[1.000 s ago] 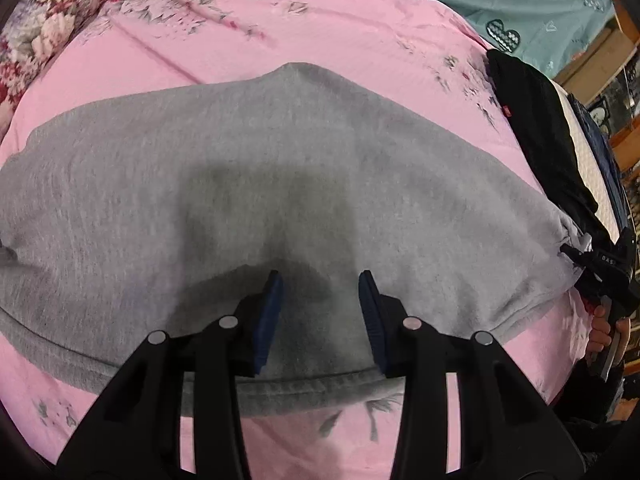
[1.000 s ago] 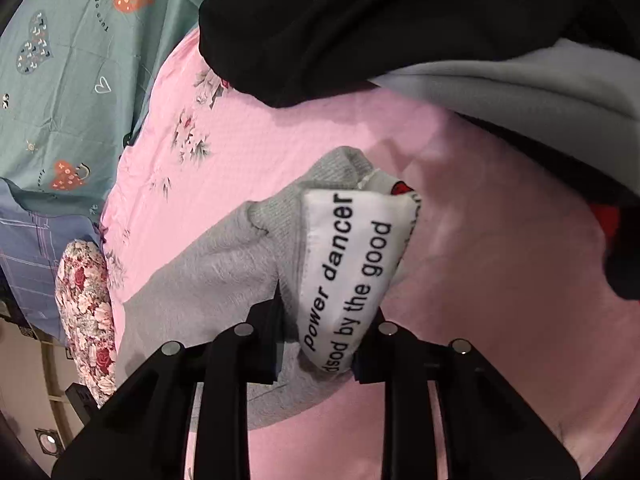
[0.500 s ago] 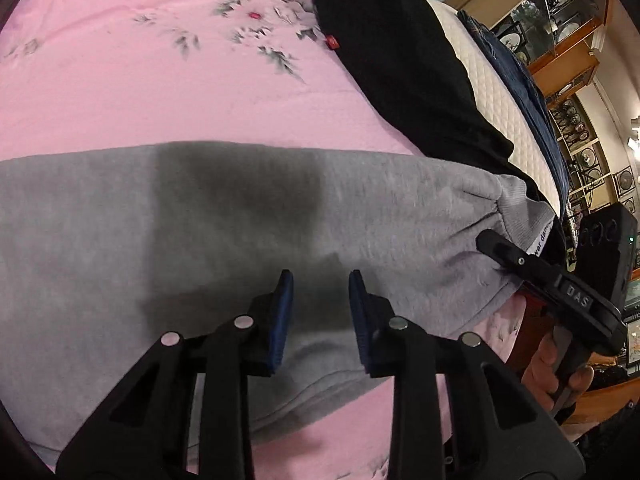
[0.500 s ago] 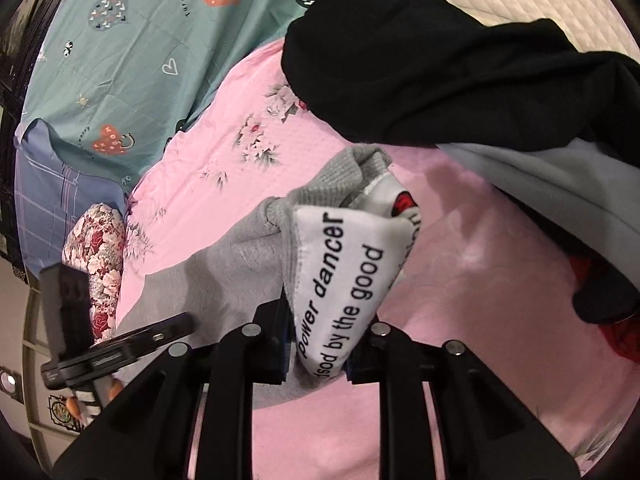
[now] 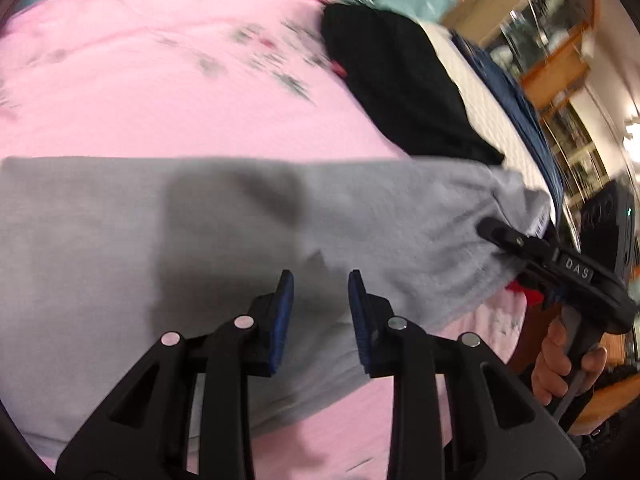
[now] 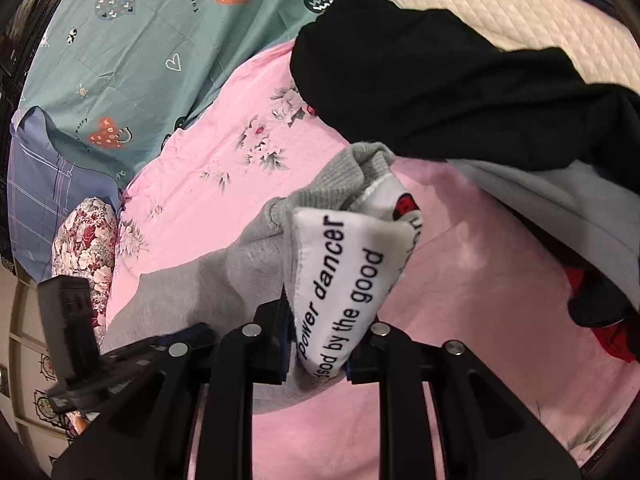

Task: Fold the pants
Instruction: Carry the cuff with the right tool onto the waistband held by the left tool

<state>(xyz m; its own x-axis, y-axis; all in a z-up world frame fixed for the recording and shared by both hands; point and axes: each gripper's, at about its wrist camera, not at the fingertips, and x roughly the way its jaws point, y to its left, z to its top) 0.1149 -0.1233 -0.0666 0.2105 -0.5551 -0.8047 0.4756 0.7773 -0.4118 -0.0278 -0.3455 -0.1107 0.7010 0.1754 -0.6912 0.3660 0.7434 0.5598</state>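
Grey pants point(image 5: 200, 240) lie spread across a pink bedsheet point(image 5: 160, 100). My left gripper point(image 5: 320, 292) is open, its blue pads just above the grey fabric near the right end. My right gripper point(image 6: 316, 336) is shut on the pants' end point(image 6: 256, 264), pinching the grey cuff with a white printed label point(image 6: 340, 276) and lifting it off the sheet. In the left wrist view the right gripper point(image 5: 520, 240) shows at the right, hand-held, clamped on the grey end. The left gripper point(image 6: 140, 360) shows at lower left in the right wrist view.
A black garment point(image 6: 440, 80) lies on a pile at the bed's right side, over a quilted cream cover point(image 6: 520, 12) and grey cloth point(image 6: 580, 208). A teal heart-print sheet point(image 6: 140, 40) and a floral pillow point(image 6: 86, 248) lie beyond. Wooden shelves point(image 5: 560, 60) stand past the bed.
My left gripper has moved right along the pants toward the right gripper. The right gripper keeps hold of the cuff and has lifted slightly.
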